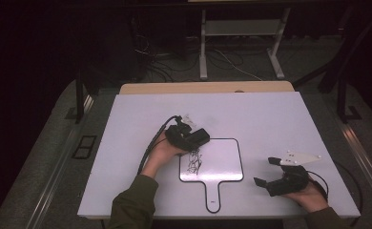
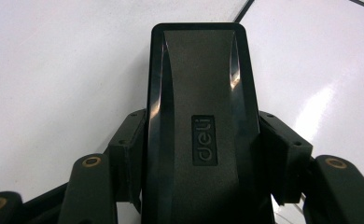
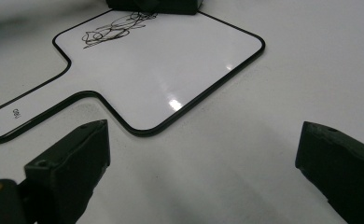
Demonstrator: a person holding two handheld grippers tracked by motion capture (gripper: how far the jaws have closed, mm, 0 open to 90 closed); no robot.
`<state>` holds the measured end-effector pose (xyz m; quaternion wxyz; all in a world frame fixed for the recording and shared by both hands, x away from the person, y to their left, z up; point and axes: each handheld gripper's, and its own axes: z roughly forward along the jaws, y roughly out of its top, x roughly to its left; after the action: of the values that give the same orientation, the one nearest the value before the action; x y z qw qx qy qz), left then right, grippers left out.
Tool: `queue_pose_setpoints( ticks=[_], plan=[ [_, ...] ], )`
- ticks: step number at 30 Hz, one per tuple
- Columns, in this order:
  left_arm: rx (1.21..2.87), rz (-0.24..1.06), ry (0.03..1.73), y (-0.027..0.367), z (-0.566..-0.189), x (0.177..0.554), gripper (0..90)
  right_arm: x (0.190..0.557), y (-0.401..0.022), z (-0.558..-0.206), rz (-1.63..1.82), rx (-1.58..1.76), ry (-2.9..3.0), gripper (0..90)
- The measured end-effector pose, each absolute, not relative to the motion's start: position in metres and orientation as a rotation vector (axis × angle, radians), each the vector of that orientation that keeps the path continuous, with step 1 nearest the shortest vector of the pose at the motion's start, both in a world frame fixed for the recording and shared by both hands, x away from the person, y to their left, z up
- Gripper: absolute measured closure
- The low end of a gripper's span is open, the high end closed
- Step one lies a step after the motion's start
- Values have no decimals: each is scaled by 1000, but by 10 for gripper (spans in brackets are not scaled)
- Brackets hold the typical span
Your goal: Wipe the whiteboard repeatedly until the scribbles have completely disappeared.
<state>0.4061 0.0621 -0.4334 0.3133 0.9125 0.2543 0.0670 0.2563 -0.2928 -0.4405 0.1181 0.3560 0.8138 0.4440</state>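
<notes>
- The left gripper [image 1: 199, 138] is clamped on one black eraser [image 2: 201, 121], held over the upper left corner of the whiteboard [image 1: 222, 162]; the left gripper view reads "deli" on the eraser.
- One handled whiteboard lies mid-table [image 1: 270, 119], with one black scribble [image 1: 194, 161] at its left edge.
- The right gripper [image 1: 266, 171] rests just right of the board, jaws wide apart and empty.

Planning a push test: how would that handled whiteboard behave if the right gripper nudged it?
The whiteboard lies flat, thin and glossy on the smooth table, so it would probably slide easily, not tip. Its black rim looks stiff, so it likely moves as one rigid piece. A nudge off centre might spin it.
</notes>
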Motion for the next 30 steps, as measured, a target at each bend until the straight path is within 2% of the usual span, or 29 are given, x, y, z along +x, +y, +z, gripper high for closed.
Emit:
queue_pose_setpoints(
  ticks=[13,30],
  plan=[
    [2418,207,647,59,-435,399,390,256,-293,-440,1296,1041,2380,19],
    [2448,178,580,54,-433,374,390,256,-294,-440,1293,1044,2380,19]
  ],
)
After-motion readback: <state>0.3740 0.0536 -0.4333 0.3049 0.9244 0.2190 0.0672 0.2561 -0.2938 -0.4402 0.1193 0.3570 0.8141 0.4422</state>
